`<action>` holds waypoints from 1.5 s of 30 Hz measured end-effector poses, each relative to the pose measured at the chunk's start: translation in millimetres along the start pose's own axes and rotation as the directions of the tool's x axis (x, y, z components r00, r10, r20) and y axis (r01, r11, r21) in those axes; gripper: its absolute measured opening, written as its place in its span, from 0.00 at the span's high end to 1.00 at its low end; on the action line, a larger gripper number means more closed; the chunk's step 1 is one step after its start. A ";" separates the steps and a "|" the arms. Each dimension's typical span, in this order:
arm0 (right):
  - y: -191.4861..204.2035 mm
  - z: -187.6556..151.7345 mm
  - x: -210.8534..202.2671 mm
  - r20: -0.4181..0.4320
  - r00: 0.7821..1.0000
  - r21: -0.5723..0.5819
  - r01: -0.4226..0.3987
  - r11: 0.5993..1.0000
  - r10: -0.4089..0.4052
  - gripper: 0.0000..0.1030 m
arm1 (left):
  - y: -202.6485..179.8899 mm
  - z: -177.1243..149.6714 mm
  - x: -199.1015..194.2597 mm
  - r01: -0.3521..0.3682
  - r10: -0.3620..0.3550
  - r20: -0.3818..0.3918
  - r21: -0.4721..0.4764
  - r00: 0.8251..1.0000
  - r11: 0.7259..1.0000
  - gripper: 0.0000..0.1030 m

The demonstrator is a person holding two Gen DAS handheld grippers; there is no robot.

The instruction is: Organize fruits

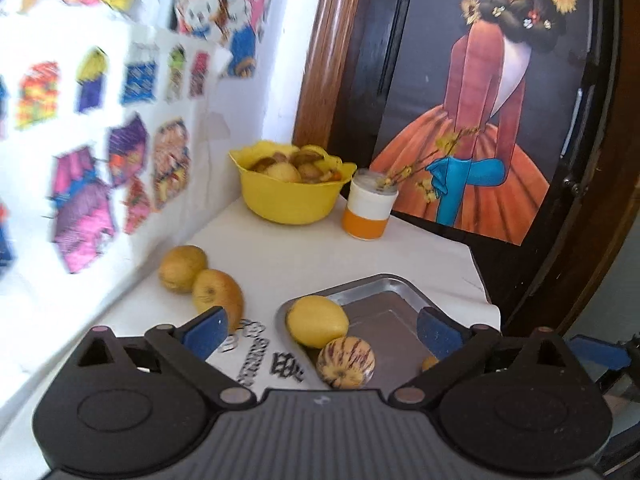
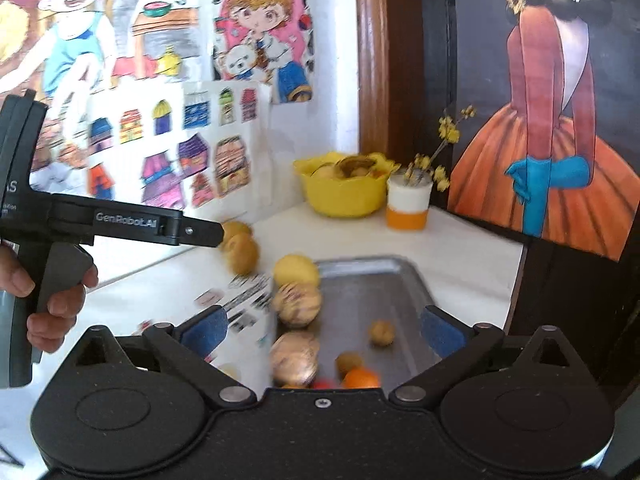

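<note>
Both my left gripper (image 1: pixel 320 330) and right gripper (image 2: pixel 322 326) gape wide and hold nothing, pulled clear so the lemon (image 1: pixel 317 321) and striped melon (image 1: pixel 345 362) sit in the metal tray (image 1: pixel 384 284) at lower centre, two pears (image 1: pixel 200 280) waiting left.

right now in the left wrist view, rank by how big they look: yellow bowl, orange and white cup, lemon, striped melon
1. yellow bowl, largest though farthest
2. lemon and striped melon, alike and nearest the camera, so unranked
3. orange and white cup, looks smallest, but it stands farther back
</note>
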State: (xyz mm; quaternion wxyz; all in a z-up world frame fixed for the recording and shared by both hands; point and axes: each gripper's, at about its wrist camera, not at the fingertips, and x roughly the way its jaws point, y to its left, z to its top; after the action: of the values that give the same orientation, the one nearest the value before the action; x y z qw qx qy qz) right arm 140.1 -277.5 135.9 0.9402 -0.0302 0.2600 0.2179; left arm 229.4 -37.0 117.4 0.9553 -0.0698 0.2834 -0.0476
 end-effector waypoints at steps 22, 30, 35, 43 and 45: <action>98.7 10.8 -28.0 -0.357 0.928 -0.077 -0.140 0.987 0.104 0.01 | 78.8 -59.1 -134.3 -0.094 0.118 -0.170 0.144 0.978 0.985 0.00; 100.4 129.5 13.0 -0.290 0.949 -0.067 -0.152 0.986 0.126 0.01 | 106.5 -30.5 -131.7 -0.171 0.185 -0.132 0.116 0.974 0.979 0.00; 100.2 189.6 64.1 -0.215 0.962 -0.071 -0.187 0.980 0.168 0.01 | 107.7 -8.9 -111.6 -0.180 0.184 -0.023 0.097 0.983 0.979 0.00; 82.5 180.3 192.1 -0.317 0.935 -0.075 -0.193 0.978 0.160 0.01 | 105.4 -10.4 -20.2 -0.130 0.132 -0.014 0.089 0.991 0.987 0.00; 77.6 171.9 222.7 -0.340 0.921 -0.059 -0.221 0.974 0.188 0.01 | 107.1 -10.1 3.8 -0.111 0.114 -0.029 0.083 0.993 0.990 0.00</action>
State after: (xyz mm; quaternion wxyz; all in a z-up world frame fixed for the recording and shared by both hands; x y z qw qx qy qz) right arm 360.4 -90.5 176.8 0.8524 -0.0845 0.4057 0.3189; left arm 232.5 66.9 89.8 0.9535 -0.0142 0.3008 -0.0063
